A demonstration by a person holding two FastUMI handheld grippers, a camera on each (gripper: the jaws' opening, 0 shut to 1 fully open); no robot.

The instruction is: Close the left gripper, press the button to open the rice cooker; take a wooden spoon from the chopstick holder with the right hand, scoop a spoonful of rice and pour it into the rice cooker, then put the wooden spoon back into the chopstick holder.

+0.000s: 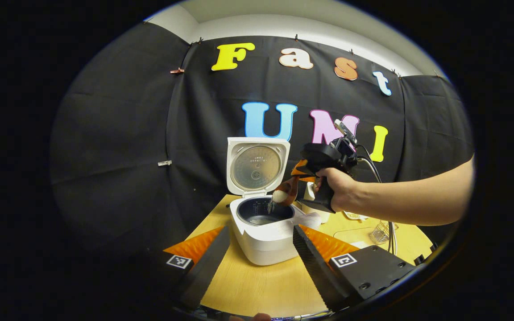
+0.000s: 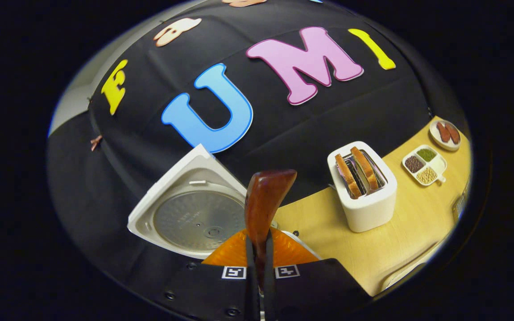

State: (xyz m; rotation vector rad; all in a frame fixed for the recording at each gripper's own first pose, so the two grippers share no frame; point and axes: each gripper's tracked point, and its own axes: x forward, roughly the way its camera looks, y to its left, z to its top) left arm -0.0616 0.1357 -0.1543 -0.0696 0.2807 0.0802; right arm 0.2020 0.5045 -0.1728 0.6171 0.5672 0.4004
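**Rice going into the cooker**

With the rice cooker [image 1: 263, 225] open on the surface [image 1: 257, 281], our right gripper [image 2: 257, 249] pinches the wooden spoon [image 2: 263, 203], tipping rice [image 1: 279, 196] over the pot. Our left gripper [image 1: 261, 261] hangs spread, holding nothing.

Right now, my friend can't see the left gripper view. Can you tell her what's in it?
A hand holds the right gripper, tipping rice off a wooden spoon into the open white rice cooker, whose lid stands up. The cooker sits on a wooden table, and the left gripper is open in front.
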